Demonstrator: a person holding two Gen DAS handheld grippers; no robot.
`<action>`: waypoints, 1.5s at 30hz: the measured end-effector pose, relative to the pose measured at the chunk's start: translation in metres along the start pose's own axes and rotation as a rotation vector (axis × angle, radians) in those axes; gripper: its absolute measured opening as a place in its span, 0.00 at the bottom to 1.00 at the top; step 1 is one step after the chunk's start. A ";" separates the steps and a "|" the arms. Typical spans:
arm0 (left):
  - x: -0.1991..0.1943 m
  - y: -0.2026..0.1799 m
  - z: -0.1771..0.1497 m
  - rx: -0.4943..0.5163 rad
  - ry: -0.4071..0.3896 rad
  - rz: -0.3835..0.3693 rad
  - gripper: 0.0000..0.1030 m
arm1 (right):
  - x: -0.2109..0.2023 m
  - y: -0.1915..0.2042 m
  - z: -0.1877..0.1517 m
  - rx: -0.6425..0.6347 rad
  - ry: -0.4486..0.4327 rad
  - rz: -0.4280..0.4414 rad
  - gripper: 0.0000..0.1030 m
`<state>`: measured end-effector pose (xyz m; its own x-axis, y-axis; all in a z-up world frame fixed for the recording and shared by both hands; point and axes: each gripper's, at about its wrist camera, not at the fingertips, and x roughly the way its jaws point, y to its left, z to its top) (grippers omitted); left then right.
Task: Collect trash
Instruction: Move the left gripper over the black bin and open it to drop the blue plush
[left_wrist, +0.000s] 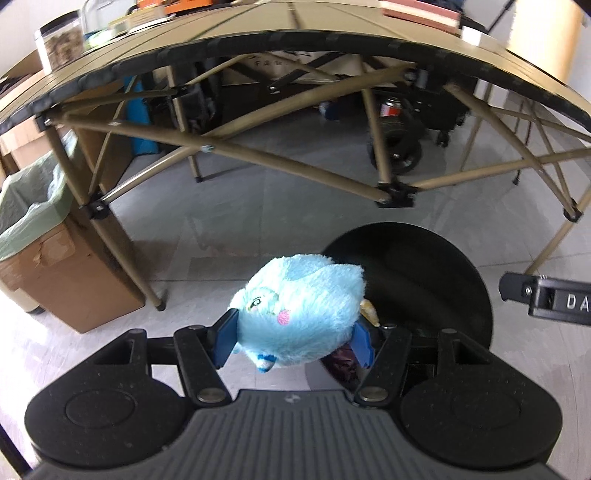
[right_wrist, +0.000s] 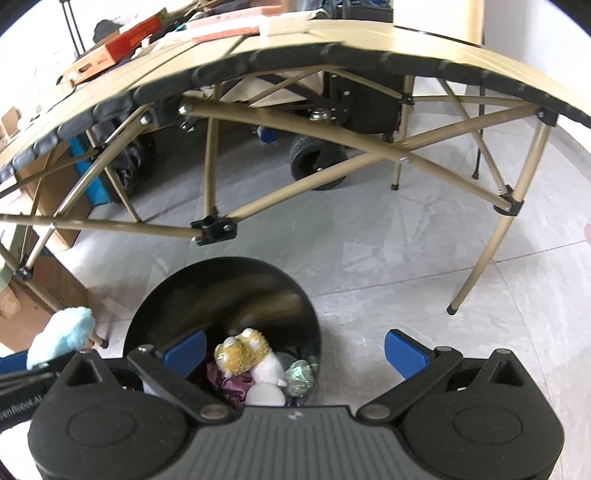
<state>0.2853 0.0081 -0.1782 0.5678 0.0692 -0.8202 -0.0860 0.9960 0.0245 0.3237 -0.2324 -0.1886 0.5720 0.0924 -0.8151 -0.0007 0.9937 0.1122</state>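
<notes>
My left gripper is shut on a light blue plush toy, squeezed between its blue pads and held above the left edge of a round black trash bin. The same blue plush shows at the left edge of the right wrist view. My right gripper stands open with nothing between its fingers, over the black bin. Inside the bin lie a yellow and white plush toy, crumpled purple material, a shiny green wrapper and a white round item.
A tan folding table with crossed legs stands just beyond the bin, with boxes and a jar on top. A cardboard box lined with a green bag sits at the left. A wheeled cart stands behind the table on the grey tiled floor.
</notes>
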 end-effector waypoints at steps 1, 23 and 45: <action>0.000 -0.005 0.000 0.011 -0.002 -0.003 0.60 | -0.001 -0.002 0.001 0.003 -0.003 -0.003 1.00; 0.024 -0.088 0.012 0.172 0.001 -0.093 0.60 | -0.014 -0.073 -0.005 0.170 -0.052 -0.081 1.00; 0.042 -0.099 0.012 0.182 0.048 -0.121 0.96 | -0.007 -0.083 -0.008 0.199 -0.034 -0.094 1.00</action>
<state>0.3273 -0.0868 -0.2083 0.5254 -0.0501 -0.8494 0.1322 0.9909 0.0234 0.3128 -0.3149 -0.1964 0.5895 -0.0055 -0.8077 0.2134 0.9655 0.1492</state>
